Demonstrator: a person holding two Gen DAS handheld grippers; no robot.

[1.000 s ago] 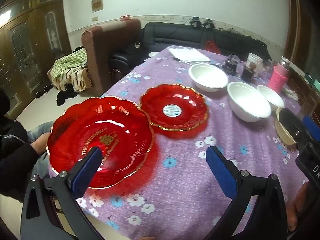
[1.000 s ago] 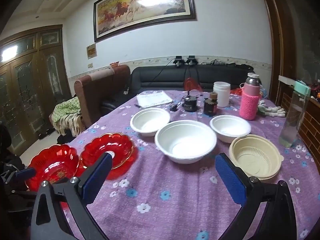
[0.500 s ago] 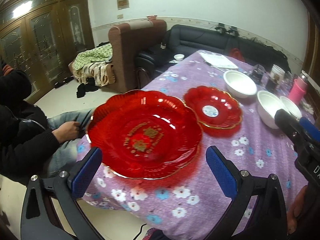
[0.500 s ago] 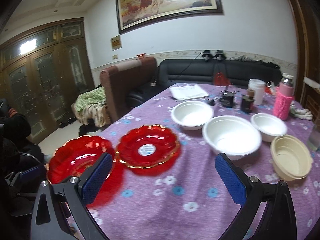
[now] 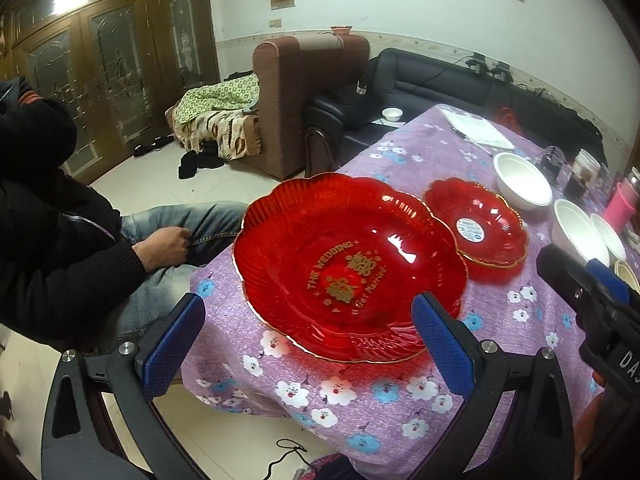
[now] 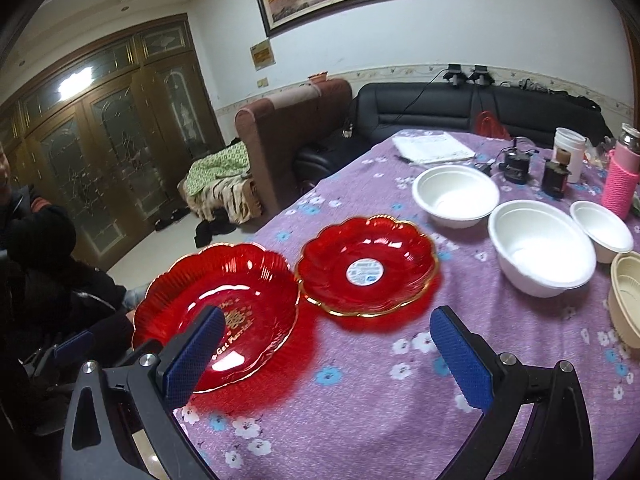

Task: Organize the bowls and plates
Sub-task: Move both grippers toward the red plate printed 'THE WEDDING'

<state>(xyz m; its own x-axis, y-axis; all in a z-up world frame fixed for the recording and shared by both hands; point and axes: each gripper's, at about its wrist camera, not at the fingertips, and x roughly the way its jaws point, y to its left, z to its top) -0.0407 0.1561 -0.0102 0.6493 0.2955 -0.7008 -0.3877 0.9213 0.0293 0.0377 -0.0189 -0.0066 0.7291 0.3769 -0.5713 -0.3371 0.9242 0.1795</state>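
Left wrist view: the left gripper [image 5: 308, 330] is spread wide and grasps nothing; its blue pads [image 5: 442, 340] stand on either side of the near rim of the large red plate [image 5: 348, 268]. That plate, with gold lettering in its middle, lies flat on the purple flowered tablecloth [image 5: 404, 396] at the table's near left corner. Just to its right and a little farther lies the small red plate [image 5: 476, 228], their scalloped rims almost touching. Farther right stand white bowls [image 5: 520, 180], partly cut off by the right gripper's black body at the frame edge. A seated person's hand [image 5: 166, 246] rests on a knee to the left of the table.

Right wrist view: the right gripper [image 6: 328, 352] is also released and empty, hovering over the cloth [image 6: 360, 400] near the two red plates [image 6: 216, 312] [image 6: 366, 266]. To the right sit three white bowls [image 6: 456, 196] [image 6: 540, 248] [image 6: 604, 232] and a cream bowl [image 6: 626, 300] at the frame's edge. A pink-sleeved bottle [image 6: 622, 188] stands at the far right.
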